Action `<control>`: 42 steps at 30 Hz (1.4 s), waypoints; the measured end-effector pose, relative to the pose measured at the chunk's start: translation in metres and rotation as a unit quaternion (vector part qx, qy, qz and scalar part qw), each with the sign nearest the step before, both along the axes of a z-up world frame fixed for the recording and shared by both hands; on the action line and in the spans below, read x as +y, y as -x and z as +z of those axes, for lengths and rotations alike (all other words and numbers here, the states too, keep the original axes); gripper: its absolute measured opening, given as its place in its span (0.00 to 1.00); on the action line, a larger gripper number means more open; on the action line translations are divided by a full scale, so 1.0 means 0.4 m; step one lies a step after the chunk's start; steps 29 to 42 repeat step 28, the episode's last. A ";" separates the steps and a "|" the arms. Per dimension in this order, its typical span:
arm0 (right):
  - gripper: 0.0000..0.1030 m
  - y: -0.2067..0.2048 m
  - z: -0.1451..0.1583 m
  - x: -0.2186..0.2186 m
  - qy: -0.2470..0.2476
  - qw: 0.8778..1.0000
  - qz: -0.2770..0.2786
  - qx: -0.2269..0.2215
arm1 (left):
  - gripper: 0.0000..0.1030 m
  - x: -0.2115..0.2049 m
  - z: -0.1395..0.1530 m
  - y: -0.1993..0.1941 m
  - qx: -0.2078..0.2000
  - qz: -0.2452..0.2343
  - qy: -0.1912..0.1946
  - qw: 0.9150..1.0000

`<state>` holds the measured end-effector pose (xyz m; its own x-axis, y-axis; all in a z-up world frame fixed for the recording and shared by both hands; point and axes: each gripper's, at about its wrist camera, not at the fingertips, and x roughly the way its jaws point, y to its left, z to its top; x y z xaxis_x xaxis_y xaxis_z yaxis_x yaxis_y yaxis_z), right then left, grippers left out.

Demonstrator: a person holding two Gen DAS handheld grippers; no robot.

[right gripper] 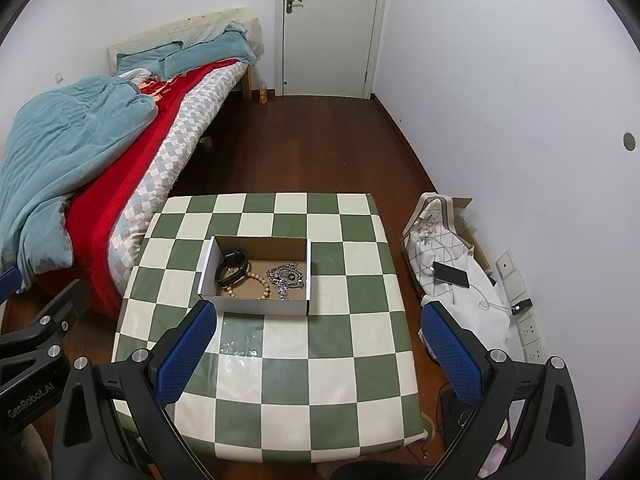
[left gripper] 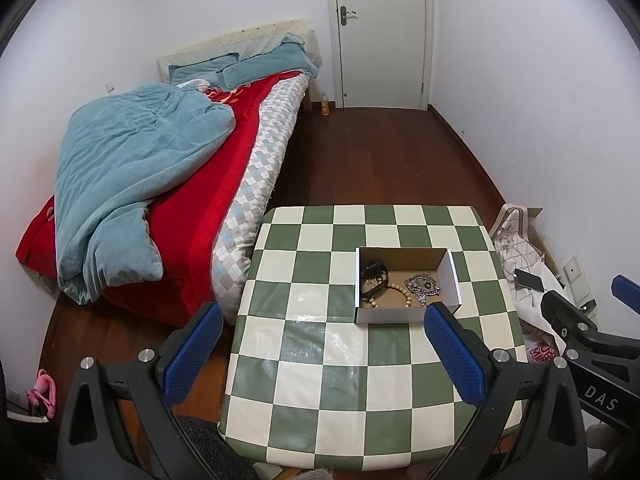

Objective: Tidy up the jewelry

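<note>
A small white cardboard box [left gripper: 451,280] [right gripper: 256,306] sits on the green-and-cream checkered table [left gripper: 320,368] [right gripper: 332,344]. Inside lie a black band [left gripper: 374,276] [right gripper: 232,268], a wooden bead bracelet [left gripper: 400,296] [right gripper: 256,284] and a silver chain necklace [left gripper: 422,285] [right gripper: 285,276]. My left gripper [left gripper: 324,350] hovers open above the table's near half, short of the box, holding nothing. My right gripper [right gripper: 320,350] is open too, above the table just in front of the box, empty. Each gripper shows at the edge of the other's view.
A bed [left gripper: 168,184] with a teal duvet and red blanket stands left of the table. Right of the table, a bag [right gripper: 432,236], white cloth and a black phone [right gripper: 451,275] lie on the wooden floor by wall sockets. A closed white door [left gripper: 380,32] is at the back.
</note>
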<state>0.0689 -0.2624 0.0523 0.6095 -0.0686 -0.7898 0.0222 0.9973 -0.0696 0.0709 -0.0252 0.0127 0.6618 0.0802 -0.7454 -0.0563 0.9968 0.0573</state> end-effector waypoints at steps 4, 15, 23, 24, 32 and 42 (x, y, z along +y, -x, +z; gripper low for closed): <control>1.00 -0.001 0.002 -0.002 0.000 1.000 0.001 0.000 | 1.00 0.002 0.002 0.000 0.001 -0.001 0.001 1.000; 1.00 -0.003 0.002 -0.002 0.001 1.000 0.000 0.000 | 1.00 0.004 0.006 -0.002 -0.001 -0.001 0.002 1.000; 1.00 -0.003 0.003 -0.003 0.002 1.000 0.001 0.001 | 1.00 0.006 0.010 -0.003 0.001 -0.001 0.004 1.000; 1.00 -0.004 0.003 -0.005 0.002 1.000 0.002 0.002 | 1.00 0.006 0.010 -0.003 0.000 -0.001 0.004 1.000; 1.00 -0.004 0.004 -0.013 0.002 1.000 0.001 0.003 | 1.00 0.006 0.012 -0.006 -0.001 -0.004 0.007 1.000; 1.00 -0.004 0.004 -0.013 0.002 1.000 0.001 0.003 | 1.00 0.006 0.012 -0.006 -0.001 -0.004 0.007 1.000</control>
